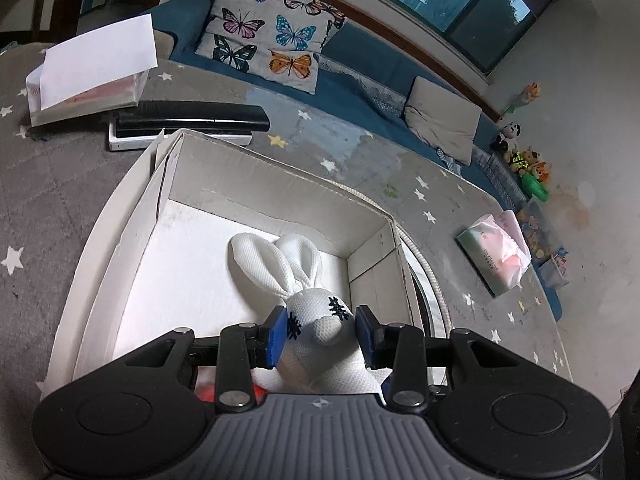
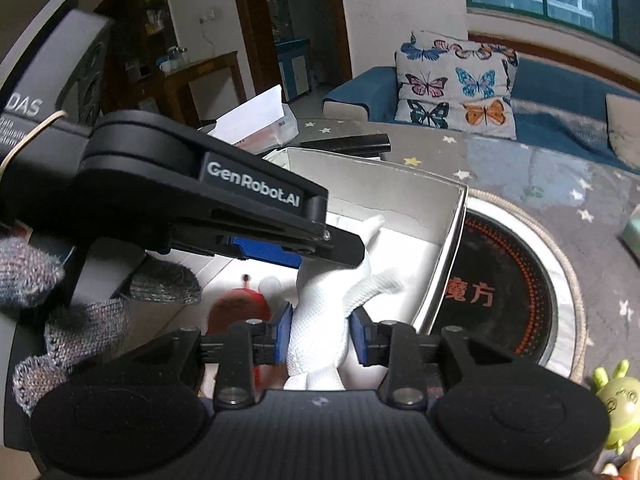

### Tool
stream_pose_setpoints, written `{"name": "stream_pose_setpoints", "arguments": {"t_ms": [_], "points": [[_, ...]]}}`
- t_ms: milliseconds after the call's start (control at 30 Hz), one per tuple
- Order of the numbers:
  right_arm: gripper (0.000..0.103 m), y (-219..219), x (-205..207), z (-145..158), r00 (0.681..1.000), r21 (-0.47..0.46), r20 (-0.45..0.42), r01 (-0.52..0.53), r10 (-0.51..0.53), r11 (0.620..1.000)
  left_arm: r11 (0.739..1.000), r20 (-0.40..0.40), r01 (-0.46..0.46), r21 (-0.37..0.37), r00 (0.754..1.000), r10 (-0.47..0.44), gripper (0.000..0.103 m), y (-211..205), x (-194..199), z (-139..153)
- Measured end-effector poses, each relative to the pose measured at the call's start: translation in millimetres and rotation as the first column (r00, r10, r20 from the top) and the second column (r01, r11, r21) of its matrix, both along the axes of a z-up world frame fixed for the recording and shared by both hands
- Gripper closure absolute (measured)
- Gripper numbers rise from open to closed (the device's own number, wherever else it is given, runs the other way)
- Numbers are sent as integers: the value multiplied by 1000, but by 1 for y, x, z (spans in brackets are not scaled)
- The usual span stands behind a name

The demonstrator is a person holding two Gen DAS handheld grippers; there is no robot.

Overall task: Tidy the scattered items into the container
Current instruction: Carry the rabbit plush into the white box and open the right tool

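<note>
L gripper [image 1: 322, 334]: closed on rabbit toy [image 1: 320, 320] head, ears ahead over box [image 1: 256, 172] floor.
R gripper [image 2: 320, 334]: pads pressed on body; toy's long axis ran fwd.
Next: release inside box.

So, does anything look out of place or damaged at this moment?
Mostly the box: it sits partly over a round cooktop, and its near-left corner is split and splayed. Otherwise both tongs, left and right, pinch the same white rabbit toy over the box.
</note>
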State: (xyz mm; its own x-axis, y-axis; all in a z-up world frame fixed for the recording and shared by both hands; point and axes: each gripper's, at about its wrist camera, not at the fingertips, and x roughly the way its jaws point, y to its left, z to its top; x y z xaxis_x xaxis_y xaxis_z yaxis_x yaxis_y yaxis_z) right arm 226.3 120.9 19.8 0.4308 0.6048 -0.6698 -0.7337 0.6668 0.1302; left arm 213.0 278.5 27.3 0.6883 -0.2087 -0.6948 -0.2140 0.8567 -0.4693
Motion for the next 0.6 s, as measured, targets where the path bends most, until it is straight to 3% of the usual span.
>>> {"name": "stream_pose_setpoints", "arguments": {"t_ms": [600], "points": [[67,-25,-6,15,1000,33,24,6,-7,999,999,-1,-7,37,1000,7,63,-14,-11,10]]}}
